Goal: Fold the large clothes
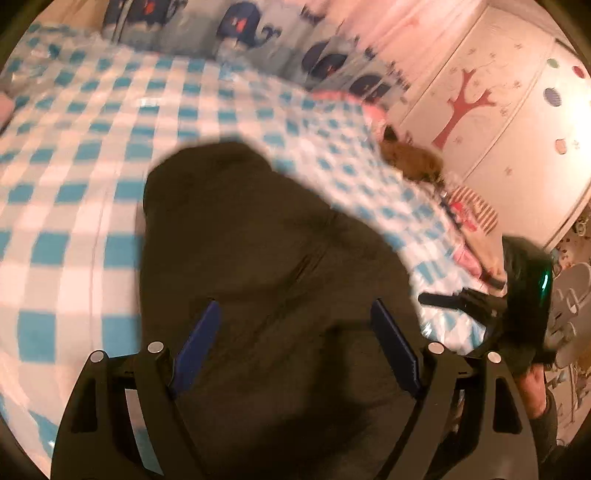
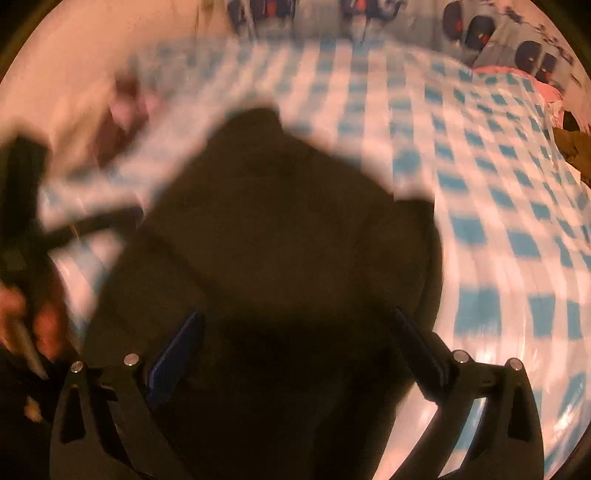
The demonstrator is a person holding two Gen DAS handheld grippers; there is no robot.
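Blur everywhere, so I'm wary: dark garment [image 1: 266, 266] fills centre frame on the checked bedspread [image 1: 74, 155], left gripper [image 1: 295, 347] and right gripper [image 2: 295, 354] both spread wide above it, gripping nothing; I could pinch several layers.

blue-checked bed cover [image 1: 92, 155], whale-print pillows [image 1: 240, 29], white wardrobe [image 1: 498, 122] with tree decal

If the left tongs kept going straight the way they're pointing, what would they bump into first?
Most likely the dark garment spread on the checked bedspread. The left tongs stand wide open, tilted down over it with nothing between them; blur makes the remaining gap hard to judge.
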